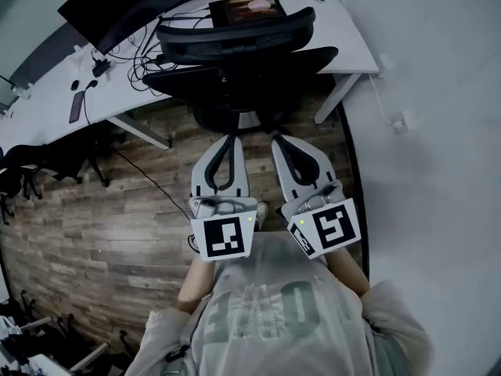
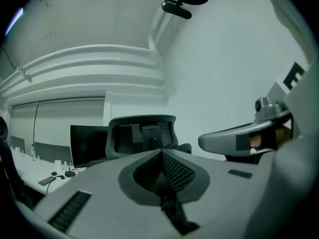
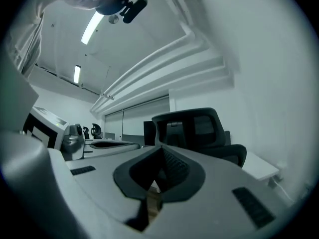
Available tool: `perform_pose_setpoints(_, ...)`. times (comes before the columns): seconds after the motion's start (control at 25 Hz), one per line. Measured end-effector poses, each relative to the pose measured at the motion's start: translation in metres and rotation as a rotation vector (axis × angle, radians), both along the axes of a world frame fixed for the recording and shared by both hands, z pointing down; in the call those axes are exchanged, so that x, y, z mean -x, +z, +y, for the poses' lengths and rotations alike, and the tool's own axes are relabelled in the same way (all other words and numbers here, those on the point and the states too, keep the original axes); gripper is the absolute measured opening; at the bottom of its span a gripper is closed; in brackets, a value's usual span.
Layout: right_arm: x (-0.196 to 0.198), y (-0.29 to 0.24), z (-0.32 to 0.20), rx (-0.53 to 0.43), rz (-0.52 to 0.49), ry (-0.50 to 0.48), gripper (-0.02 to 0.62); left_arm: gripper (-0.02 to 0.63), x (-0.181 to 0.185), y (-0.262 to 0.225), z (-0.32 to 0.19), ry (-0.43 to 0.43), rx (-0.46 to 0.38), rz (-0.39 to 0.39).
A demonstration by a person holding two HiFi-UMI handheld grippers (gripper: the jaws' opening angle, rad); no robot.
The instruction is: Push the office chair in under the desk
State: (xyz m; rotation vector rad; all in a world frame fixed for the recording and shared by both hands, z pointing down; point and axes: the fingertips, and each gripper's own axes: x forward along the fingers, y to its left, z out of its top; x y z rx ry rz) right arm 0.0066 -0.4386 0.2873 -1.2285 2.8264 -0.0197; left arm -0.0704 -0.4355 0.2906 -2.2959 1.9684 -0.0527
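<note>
Behind the office chair (image 1: 235, 45), left claw (image 1: 232, 136), right claw (image 1: 275, 138) each closed empty; tablet (image 1: 246, 8) only overhead.

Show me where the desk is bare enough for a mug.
Bare: the desk end right of the chair, and the strip left of the phone. Crowded: cables in front of the monitor.
</note>
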Motion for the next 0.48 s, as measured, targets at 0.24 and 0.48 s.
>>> perform_pose_setpoints(0.24,0.0,0.011,-0.002,0.025,-0.002,0.007,0.02,0.017,0.007,0.008,-0.002,-0.014,0.019,0.01)
perform_pose_setpoints(0.48,0.006,0.012,-0.007,0.024,0.004,0.01,0.02,0.017,0.014,0.008,-0.004,-0.022,0.02,0.013)
